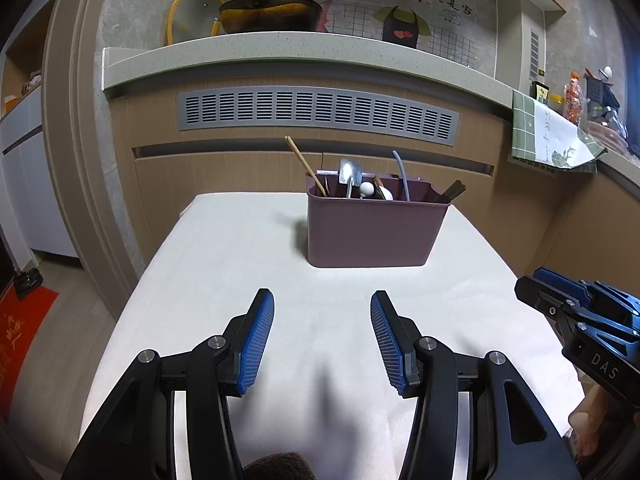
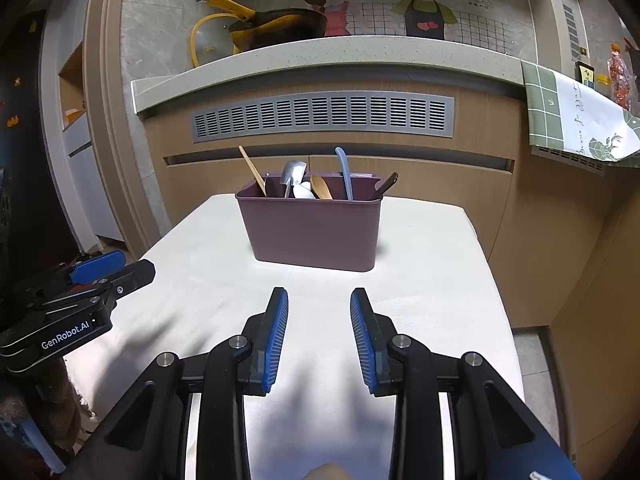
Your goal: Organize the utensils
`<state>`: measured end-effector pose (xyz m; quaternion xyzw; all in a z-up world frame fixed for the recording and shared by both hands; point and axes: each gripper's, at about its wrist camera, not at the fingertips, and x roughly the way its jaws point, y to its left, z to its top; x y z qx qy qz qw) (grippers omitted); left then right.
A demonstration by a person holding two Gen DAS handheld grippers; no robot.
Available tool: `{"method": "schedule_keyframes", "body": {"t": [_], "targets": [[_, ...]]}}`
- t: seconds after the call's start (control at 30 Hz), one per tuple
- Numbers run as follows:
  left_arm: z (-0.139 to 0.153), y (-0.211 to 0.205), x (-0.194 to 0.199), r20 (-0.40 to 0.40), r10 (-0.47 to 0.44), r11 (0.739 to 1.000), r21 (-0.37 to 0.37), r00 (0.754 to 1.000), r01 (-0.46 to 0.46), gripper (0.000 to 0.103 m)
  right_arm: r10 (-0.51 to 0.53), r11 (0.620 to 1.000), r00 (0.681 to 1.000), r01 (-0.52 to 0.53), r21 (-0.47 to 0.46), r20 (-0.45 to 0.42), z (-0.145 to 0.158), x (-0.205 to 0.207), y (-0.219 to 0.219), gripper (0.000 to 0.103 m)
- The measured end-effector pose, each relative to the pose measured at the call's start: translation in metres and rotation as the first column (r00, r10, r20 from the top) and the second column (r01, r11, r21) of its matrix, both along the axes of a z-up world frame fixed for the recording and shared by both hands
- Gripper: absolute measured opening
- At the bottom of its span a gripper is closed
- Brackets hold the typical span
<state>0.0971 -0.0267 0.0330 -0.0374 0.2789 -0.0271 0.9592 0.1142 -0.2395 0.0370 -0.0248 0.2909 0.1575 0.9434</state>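
Observation:
A mauve plastic utensil bin (image 1: pixel 372 228) (image 2: pixel 314 232) stands on the far half of a white-clothed table (image 1: pixel 224 272) (image 2: pixel 432 264). Several utensils stand in it: a wooden stick (image 1: pixel 306 168), a metal spatula (image 1: pixel 350 174) (image 2: pixel 292 176), a wooden spoon (image 2: pixel 321 187), a pale blue handle (image 1: pixel 401 174) (image 2: pixel 345 172), a dark handle (image 1: pixel 452 191). My left gripper (image 1: pixel 322 304) is open and empty over the near table. My right gripper (image 2: pixel 319 300) is open and empty, also short of the bin. Each gripper shows at the edge of the other's view.
Behind the table is a wooden counter front with a grey vent (image 1: pixel 316 110) (image 2: pixel 324 116). A yellow-handled pan (image 1: pixel 264 12) (image 2: pixel 276 26) sits on the counter. A green checked cloth (image 1: pixel 548 136) (image 2: pixel 576 116) hangs at the right. A red mat (image 1: pixel 20 332) lies on the floor left.

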Motion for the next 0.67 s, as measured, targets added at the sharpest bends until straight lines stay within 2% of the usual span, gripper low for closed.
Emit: {"method": "schedule_keyframes", "body": {"t": [0.47,0.67], "targets": [[-0.0073,-0.0036,0.0015,-0.014,-0.023,1.0,0.011,1.0,0.023,0.051,-0.019,1.0,1.0,0.019,-0.011,0.001,0.0008,0.0011,-0.0017,0.03],[-0.0099,0.0026,0.0016,-0.024,-0.011,1.0,-0.01,1.0,0.011,0.051,-0.025,0.999,1.0,0.025,-0.021,-0.013,-0.0016,0.0042,-0.0003,0.03]]}}
